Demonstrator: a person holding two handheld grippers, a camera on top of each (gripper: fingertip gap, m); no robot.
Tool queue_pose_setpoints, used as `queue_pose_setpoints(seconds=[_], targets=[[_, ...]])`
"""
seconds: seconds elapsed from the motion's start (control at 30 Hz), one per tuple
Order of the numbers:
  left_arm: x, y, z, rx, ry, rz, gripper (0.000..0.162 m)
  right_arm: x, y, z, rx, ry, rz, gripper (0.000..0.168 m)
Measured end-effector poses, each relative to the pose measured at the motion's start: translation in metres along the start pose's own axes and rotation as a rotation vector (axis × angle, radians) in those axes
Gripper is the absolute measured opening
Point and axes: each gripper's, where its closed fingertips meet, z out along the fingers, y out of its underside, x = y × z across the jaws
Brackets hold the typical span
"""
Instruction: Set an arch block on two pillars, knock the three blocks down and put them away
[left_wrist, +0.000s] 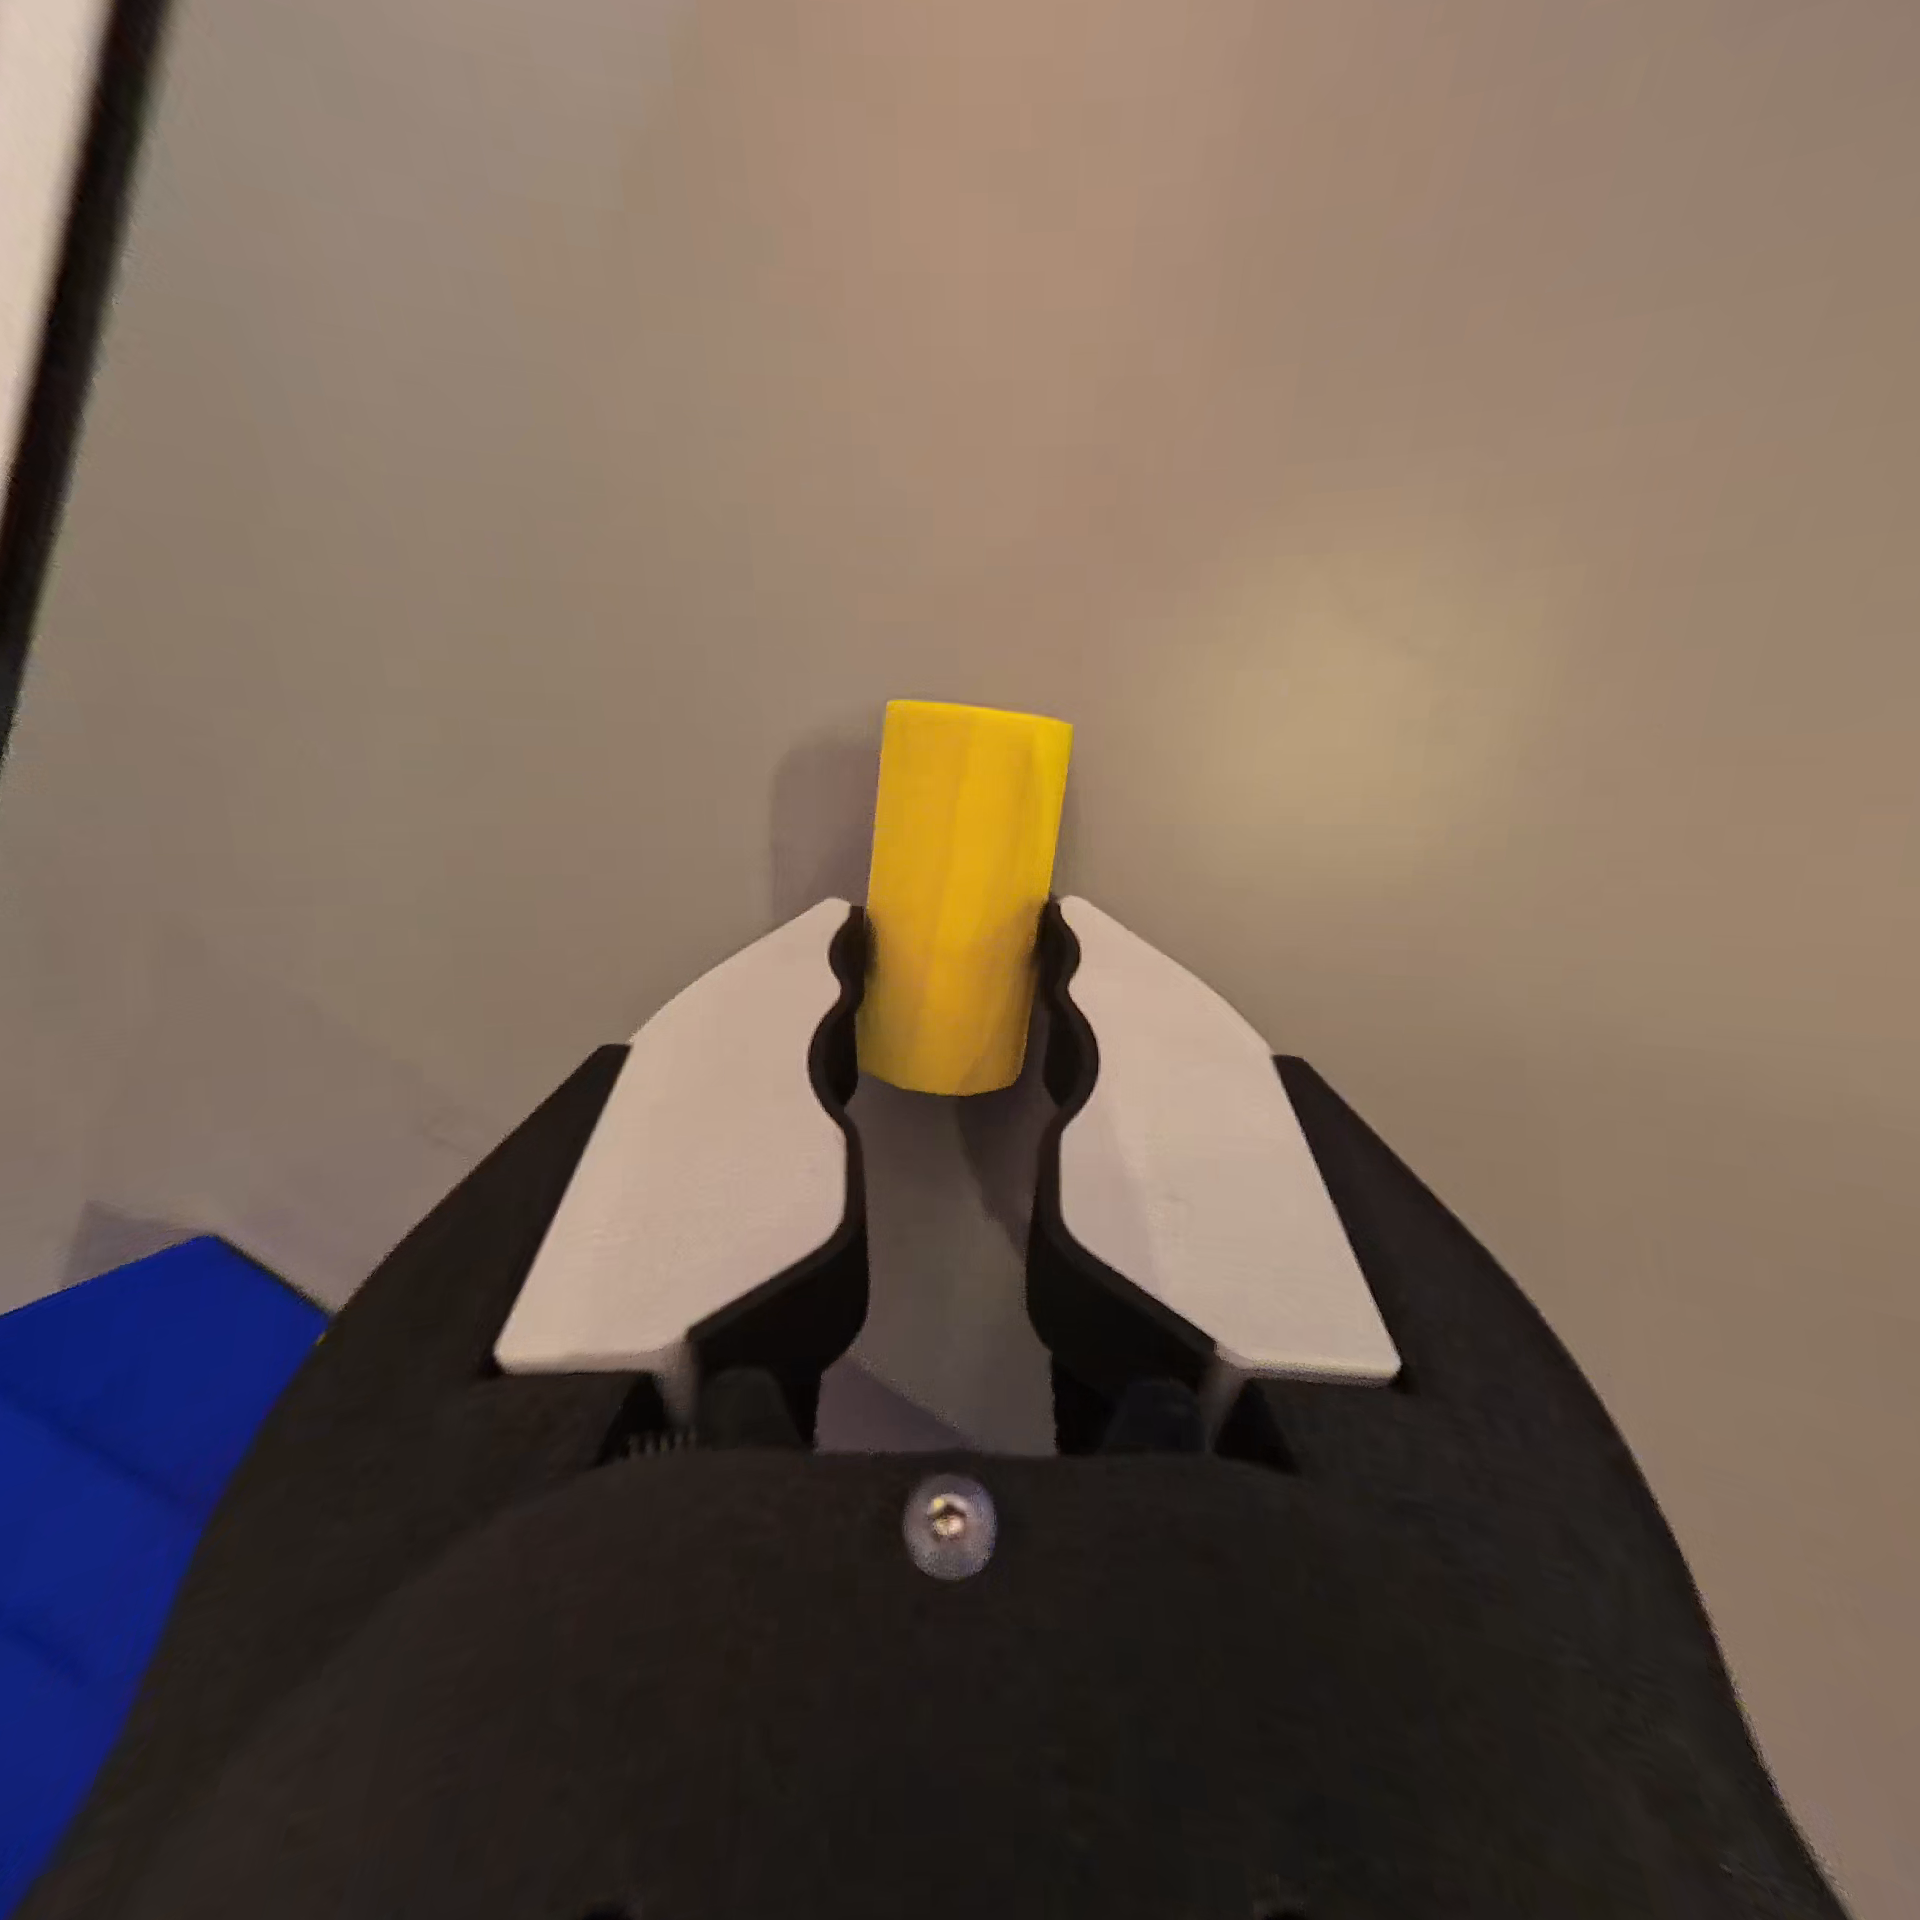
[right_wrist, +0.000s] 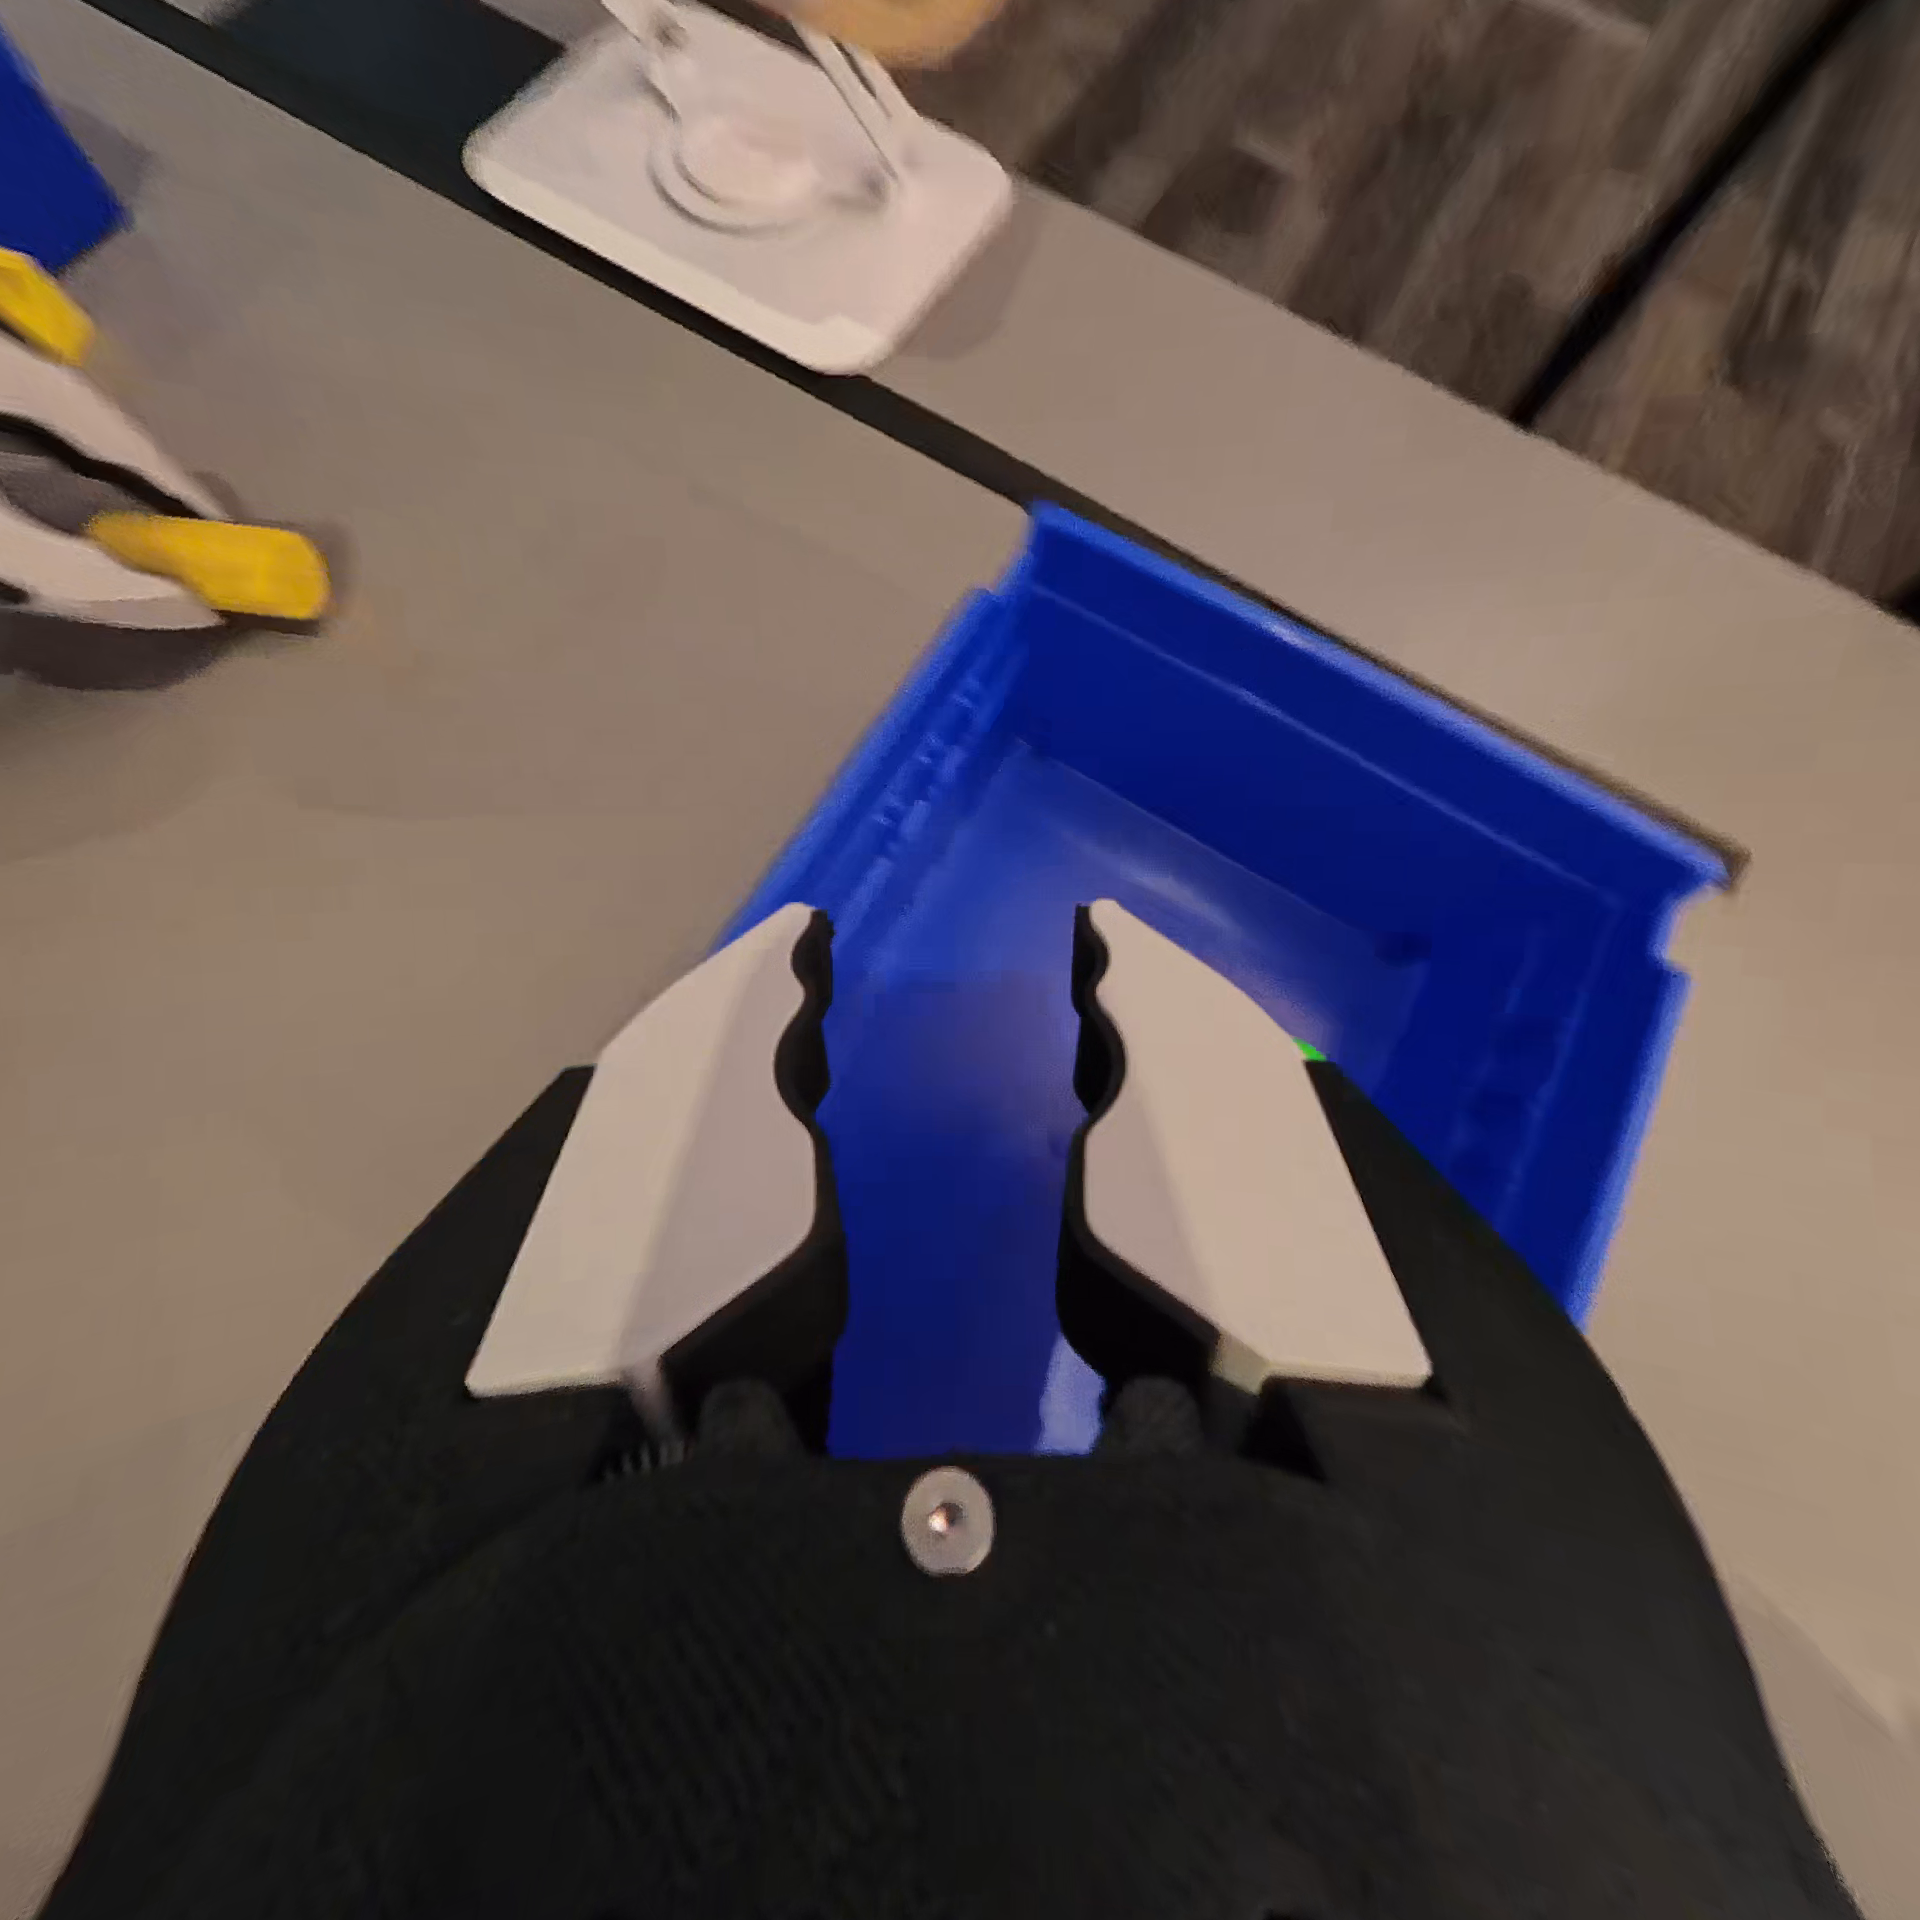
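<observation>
So the yellow pillar (left_wrist: 961, 904) is clamped in the left gripper (left_wrist: 951, 997), long axis pointing far, while the empty, parted right gripper (right_wrist: 951, 997) is hung over the right bin (right_wrist: 1351, 727).

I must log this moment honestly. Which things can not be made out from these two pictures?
- Right wrist view: blue bin, its near part is hidden behind the right tongs; only a green speck shows.
- Right wrist view: left tongs and yellow block are blurred and cut off by the left edge.
- Left wrist view: a blue thing is cut off by the edge.
</observation>
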Motion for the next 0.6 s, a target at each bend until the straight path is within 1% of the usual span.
queue_pose_setpoints(seconds=[0.07,0.1,0.13,0.17,0.23,0.3,0.4,0.43,0.5,0.6], targets=[[0.009,-0.022,-0.020,0.150,0.103,-0.077,0.032,-0.037,-0.020,-0.002,0.118,-0.078,-0.098,0.046],[0.018,-0.036,-0.036,0.242,0.194,-0.111,0.032,-0.060,-0.028,-0.002,0.166,-0.126,-0.163,0.047],[0.031,-0.049,-0.055,0.335,0.302,-0.141,0.032,-0.084,-0.034,-0.002,0.212,-0.165,-0.240,0.050],[0.043,-0.058,-0.073,0.402,0.414,-0.167,0.032,-0.112,-0.038,-0.001,0.253,-0.211,-0.333,0.055],[0.071,-0.070,-0.107,0.489,0.616,-0.163,0.032,-0.167,-0.037,0.001,0.298,-0.312,-0.542,0.056],[0.095,-0.069,-0.126,0.496,0.727,-0.094,0.032,-0.205,-0.038,0.002,0.354,-0.317,-0.740,0.056],[0.119,-0.065,-0.134,0.463,0.751,0.005,0.032,-0.247,-0.038,-0.004,0.414,-0.388,-0.931,0.055],[0.128,-0.063,-0.137,0.450,0.774,0.035,0.032,-0.256,-0.036,-0.005,0.407,-0.418,-0.974,0.055],[0.142,-0.056,-0.140,0.407,0.815,0.080,0.033,-0.264,-0.033,-0.006,0.396,-0.422,-1.055,0.054],[0.156,-0.050,-0.143,0.375,0.859,0.140,0.033,-0.272,-0.017,-0.002,0.304,-0.444,-1.155,0.046]])
